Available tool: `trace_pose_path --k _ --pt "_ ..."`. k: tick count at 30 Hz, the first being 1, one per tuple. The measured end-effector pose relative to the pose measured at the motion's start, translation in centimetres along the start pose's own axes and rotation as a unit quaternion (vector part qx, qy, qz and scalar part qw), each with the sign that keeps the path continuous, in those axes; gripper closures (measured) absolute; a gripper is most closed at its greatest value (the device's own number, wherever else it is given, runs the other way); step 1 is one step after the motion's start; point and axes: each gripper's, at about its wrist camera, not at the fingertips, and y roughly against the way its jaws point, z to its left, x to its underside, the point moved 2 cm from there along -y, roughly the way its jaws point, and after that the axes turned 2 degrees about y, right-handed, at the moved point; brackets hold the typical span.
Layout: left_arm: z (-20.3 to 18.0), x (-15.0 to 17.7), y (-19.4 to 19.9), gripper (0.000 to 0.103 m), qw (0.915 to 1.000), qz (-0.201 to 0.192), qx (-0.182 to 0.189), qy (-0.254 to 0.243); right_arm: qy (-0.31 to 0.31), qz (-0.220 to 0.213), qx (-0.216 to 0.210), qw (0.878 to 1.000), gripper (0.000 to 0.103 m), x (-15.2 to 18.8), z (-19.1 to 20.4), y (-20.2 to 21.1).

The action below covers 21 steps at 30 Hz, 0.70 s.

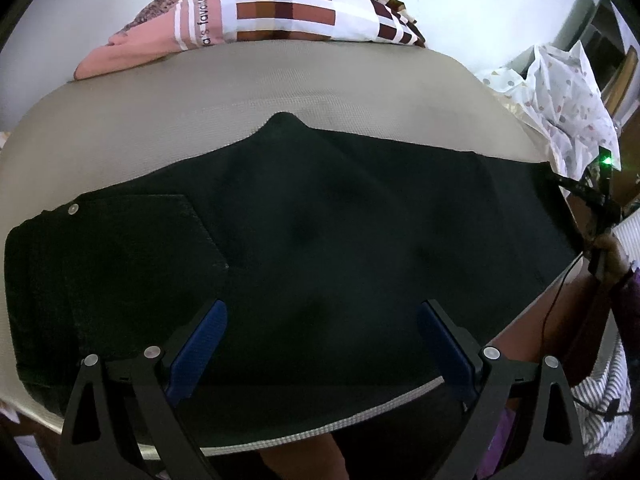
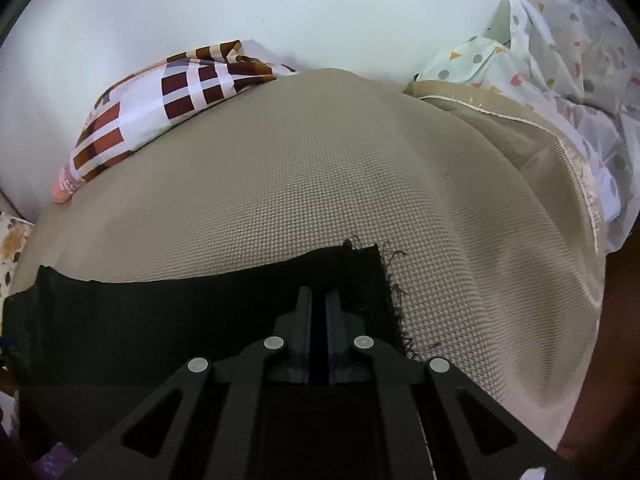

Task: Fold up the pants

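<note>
Black pants point(image 1: 320, 220) lie flat across a beige bed cover point(image 1: 240, 92), with the waist, a metal button point(image 1: 73, 209) and a back pocket at the left. My left gripper point(image 1: 322, 316) hovers open over the pants' near edge, and nothing is between its blue pads point(image 1: 200, 344). In the right wrist view the leg end of the pants point(image 2: 160, 312) shows its frayed hem point(image 2: 384, 280). My right gripper point(image 2: 318, 294) is shut there, its tips pressed into the black cloth just inside the hem. A hand point(image 1: 608, 248) holds that gripper at the far right.
A checked brown-and-white pillow point(image 1: 280, 8) point(image 2: 160, 100) lies at the back against a white wall. Crumpled white bedding with coloured spots point(image 1: 568, 100) point(image 2: 580, 60) is piled at the right. The bed's front edge point(image 1: 360, 412) runs close below the left gripper.
</note>
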Motion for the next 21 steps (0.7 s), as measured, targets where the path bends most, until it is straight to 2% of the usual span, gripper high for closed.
trace_pose_path --k 3,5,14,18,19,21 --pt "-0.2 -0.1 0.1 0.007 1.0000 0.000 -0.007 -0.005 0.009 -0.013 0.023 1.000 0.100 -0.1 0.5 0.4" --pt "-0.2 -0.2 0.2 0.007 0.9999 -0.001 -0.009 -0.006 0.004 -0.004 0.039 0.999 0.100 0.1 -0.2 0.0" --pt "0.5 0.0 -0.2 0.007 0.9999 0.008 -0.008 0.001 -0.024 -0.009 0.052 0.998 0.100 0.0 -1.1 0.4" --pt "1.4 0.2 -0.3 0.007 0.9999 0.007 -0.005 0.013 -0.035 -0.007 0.078 0.996 0.103 0.1 -1.9 0.7" --pt "1.6 0.3 -0.3 0.007 0.9998 0.008 -0.003 0.019 -0.047 -0.008 0.064 0.997 0.103 0.1 -2.5 0.8" --pt "2.0 0.4 -0.6 0.007 0.9994 0.013 0.004 0.030 -0.070 -0.046 0.044 0.995 0.103 0.1 -3.4 2.6"
